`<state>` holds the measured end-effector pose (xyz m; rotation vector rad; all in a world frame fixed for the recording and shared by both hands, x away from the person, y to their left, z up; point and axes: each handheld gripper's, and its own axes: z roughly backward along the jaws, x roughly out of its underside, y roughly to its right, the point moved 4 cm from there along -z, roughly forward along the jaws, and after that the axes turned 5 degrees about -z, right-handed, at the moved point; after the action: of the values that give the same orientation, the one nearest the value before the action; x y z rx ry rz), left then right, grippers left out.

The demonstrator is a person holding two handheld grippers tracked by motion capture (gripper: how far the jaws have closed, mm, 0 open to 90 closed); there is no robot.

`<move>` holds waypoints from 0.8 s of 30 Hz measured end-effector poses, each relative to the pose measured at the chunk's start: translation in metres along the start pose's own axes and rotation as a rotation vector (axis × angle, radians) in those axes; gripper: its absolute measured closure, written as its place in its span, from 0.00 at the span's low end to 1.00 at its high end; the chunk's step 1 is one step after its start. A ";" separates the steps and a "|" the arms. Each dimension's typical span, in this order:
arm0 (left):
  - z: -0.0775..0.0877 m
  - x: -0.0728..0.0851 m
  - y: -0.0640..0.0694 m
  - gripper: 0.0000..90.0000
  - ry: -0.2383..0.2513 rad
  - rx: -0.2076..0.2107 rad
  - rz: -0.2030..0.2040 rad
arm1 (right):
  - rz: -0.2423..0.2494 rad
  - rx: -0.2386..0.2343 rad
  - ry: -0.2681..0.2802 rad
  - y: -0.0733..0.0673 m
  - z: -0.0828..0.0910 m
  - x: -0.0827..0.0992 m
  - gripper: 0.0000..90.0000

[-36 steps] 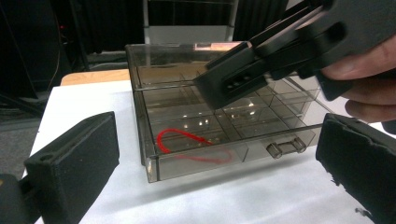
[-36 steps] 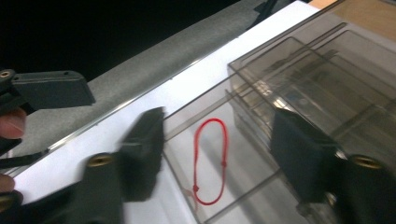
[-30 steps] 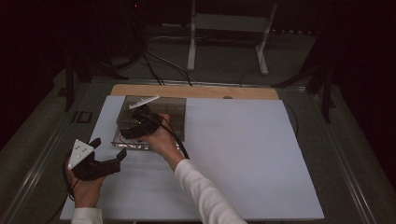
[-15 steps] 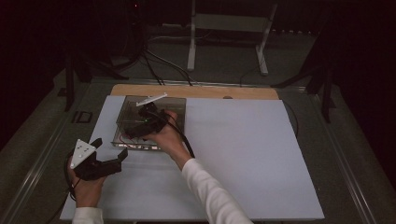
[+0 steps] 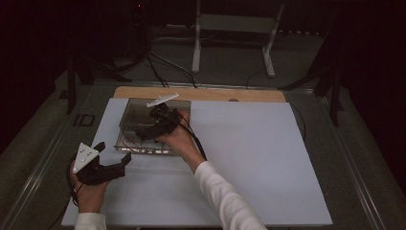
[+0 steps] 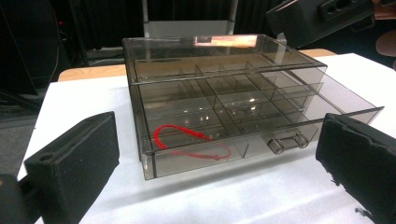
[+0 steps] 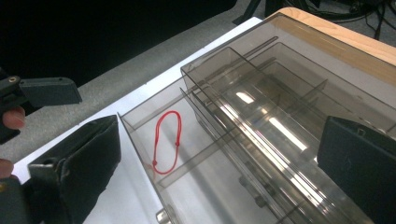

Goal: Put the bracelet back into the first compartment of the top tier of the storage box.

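A smoky clear plastic drawer box (image 5: pixel 139 112) stands at the back left of the white mat. Its lower drawer (image 6: pixel 299 122) is pulled out toward me. A red loop of cord (image 6: pixel 187 139) (image 7: pixel 168 142) lies in a front corner compartment of that drawer. My right gripper (image 5: pixel 154 125) (image 7: pixel 219 154) hovers over the box and drawer. Its jaws have just been opening and now stand wide, with nothing pressed between the pads. My left gripper (image 5: pixel 113 152) (image 6: pixel 215 140) is held low in front of the box, open, aimed at the drawer front.
The white mat (image 5: pixel 249 158) covers most of the table, with a wooden board edge (image 5: pixel 210 93) behind the box. A metal stand (image 5: pixel 230 28) and cables (image 5: pixel 158 62) lie beyond the table. The drawer has a small clear handle (image 6: pixel 285 142).
The right gripper has shifted slightly right and up over the box, and its jaws have spread wider. The left gripper has stayed where it was.
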<state>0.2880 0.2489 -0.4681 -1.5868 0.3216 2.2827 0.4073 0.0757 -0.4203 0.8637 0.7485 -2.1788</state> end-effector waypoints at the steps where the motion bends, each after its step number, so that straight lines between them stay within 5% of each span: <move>1: 0.000 0.000 0.000 0.01 -0.001 0.000 0.001 | 0.004 0.002 -0.001 0.000 0.001 0.000 0.00; 24: -0.002 0.001 0.001 0.01 -0.005 -0.001 0.001 | 0.047 0.025 -0.004 0.011 0.027 0.008 0.00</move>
<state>0.2889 0.2479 -0.4699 -1.5819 0.3202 2.2878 0.4013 0.0477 -0.4126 0.8810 0.6937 -2.1524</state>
